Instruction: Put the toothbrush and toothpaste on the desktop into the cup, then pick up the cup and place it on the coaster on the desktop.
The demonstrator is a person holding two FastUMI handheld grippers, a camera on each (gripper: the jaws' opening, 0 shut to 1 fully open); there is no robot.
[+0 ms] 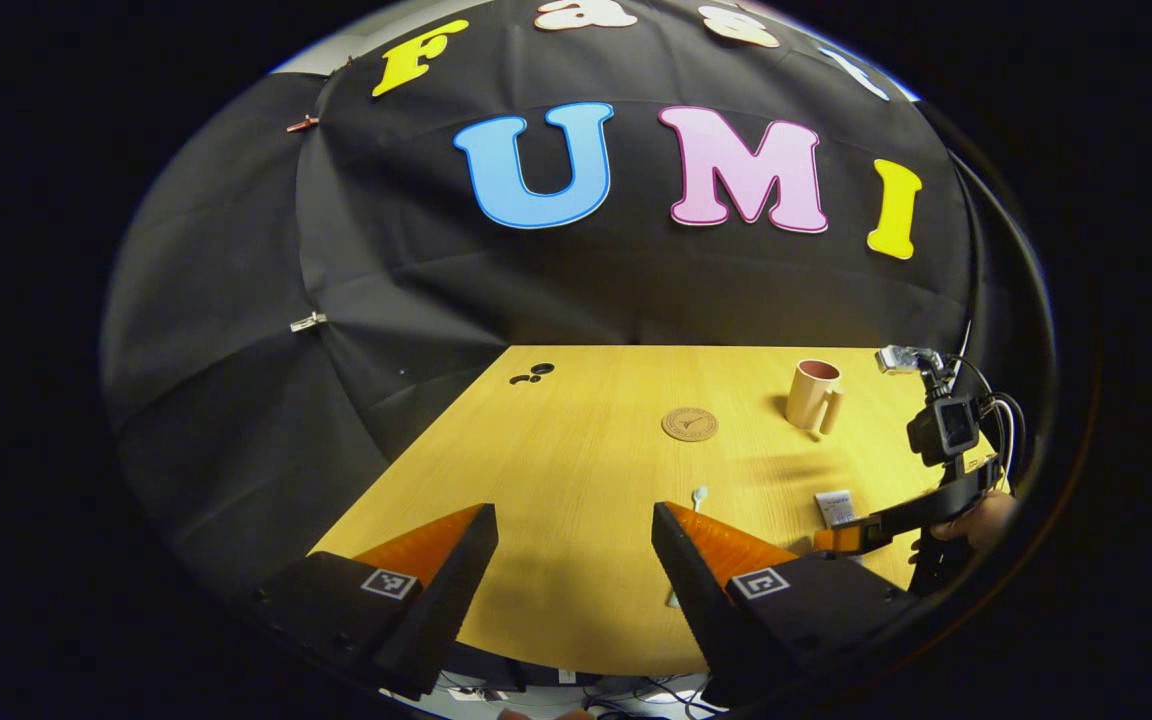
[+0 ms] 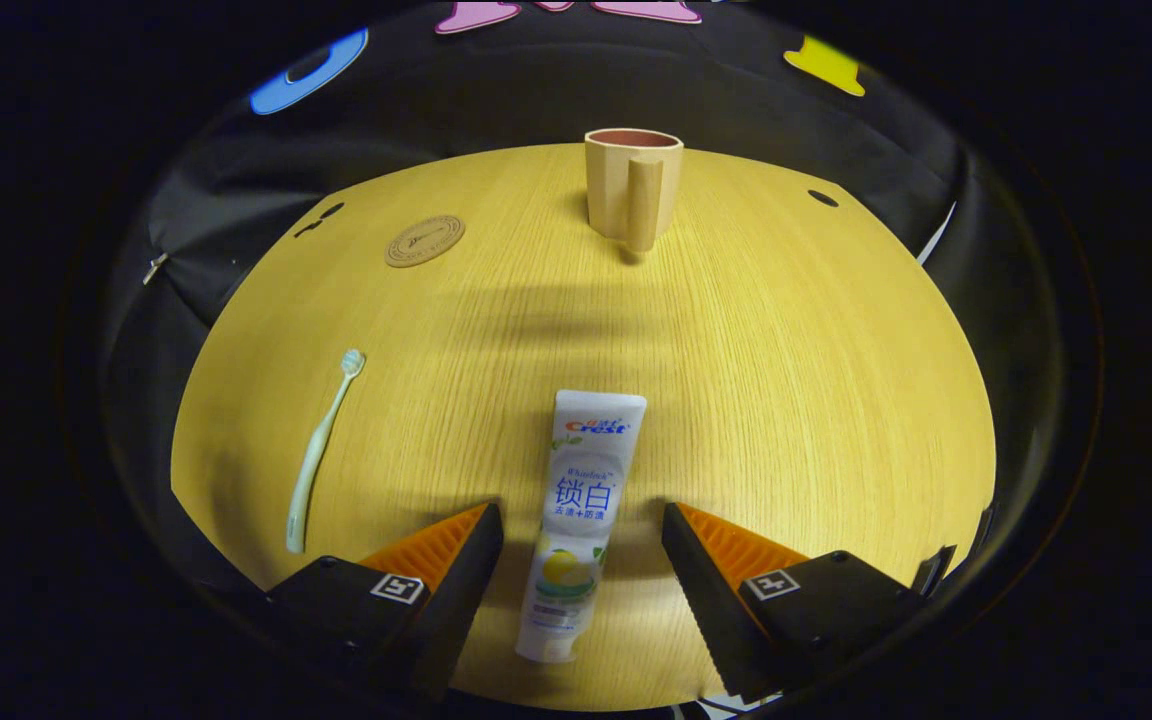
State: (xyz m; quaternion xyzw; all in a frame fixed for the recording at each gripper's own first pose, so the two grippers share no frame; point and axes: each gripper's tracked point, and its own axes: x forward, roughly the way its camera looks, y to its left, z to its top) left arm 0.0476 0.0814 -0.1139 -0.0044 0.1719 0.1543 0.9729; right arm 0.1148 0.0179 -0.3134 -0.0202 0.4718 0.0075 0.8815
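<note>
The desk (image 2: 786,380) carries everything. The cup (image 2: 632,188) stands upright at its far side, the coaster (image 2: 424,241) well apart to its left. The paste (image 2: 581,500) lies flat between the released fingers of the right hand-held gripper (image 2: 581,545), untouched. The brush (image 2: 324,450) lies left of it. The left hand-held gripper (image 1: 574,545) hangs released above the desk.

Staged recording booth, lab-like, not real home. Black cloth wall (image 1: 416,290) hangs in folds behind and beside wooden counter (image 1: 576,450), held by clips (image 1: 307,322) at left of left gripper view. Loose cables (image 1: 636,690) visible below counter's near edge, bottom centre. Camera rig with wiring (image 1: 946,425) at right edge. Bathroom props laid out sparsely on counter: cup (image 2: 631,185), coaster (image 2: 424,241), toothbrush (image 2: 321,450), toothpaste (image 2: 576,520).
</note>
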